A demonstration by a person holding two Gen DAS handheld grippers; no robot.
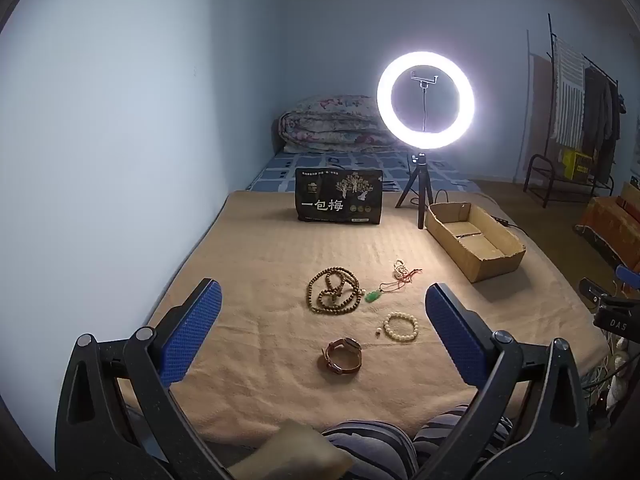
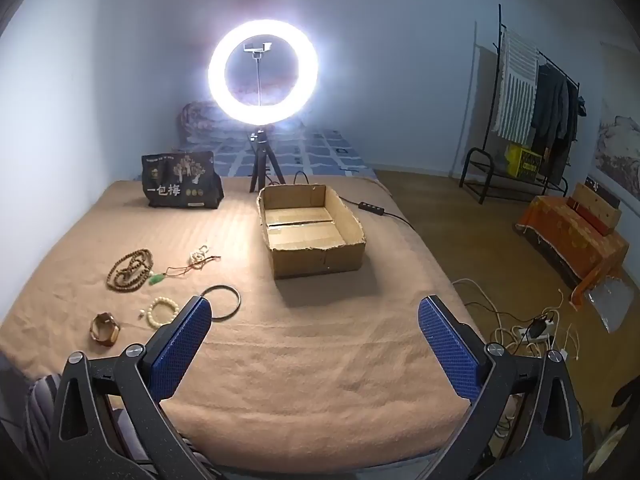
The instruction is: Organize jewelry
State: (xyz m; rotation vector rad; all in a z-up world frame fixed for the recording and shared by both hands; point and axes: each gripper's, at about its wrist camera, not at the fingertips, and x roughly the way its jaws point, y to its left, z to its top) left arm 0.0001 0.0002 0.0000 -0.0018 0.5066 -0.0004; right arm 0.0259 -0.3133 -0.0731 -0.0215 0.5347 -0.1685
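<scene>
Jewelry lies on a tan blanket (image 1: 280,248): a long brown bead strand (image 1: 334,290), a green pendant on a red cord (image 1: 373,297), a small white bead piece (image 1: 400,269), a cream bead bracelet (image 1: 401,326) and a brown-strap watch (image 1: 342,355). The right wrist view also shows a thin dark bangle (image 2: 222,302) beside the cream bracelet (image 2: 163,311). An open cardboard box (image 2: 312,232) stands empty to the right. My left gripper (image 1: 320,322) hangs open above the jewelry. My right gripper (image 2: 314,332) is open over bare blanket, near the box.
A lit ring light on a tripod (image 1: 425,100) and a black snack bag (image 1: 339,195) stand at the blanket's far side. A wall runs along the left. Cables (image 2: 520,328) and a clothes rack (image 2: 532,112) are on the floor to the right. Striped trouser legs (image 1: 372,448) show below.
</scene>
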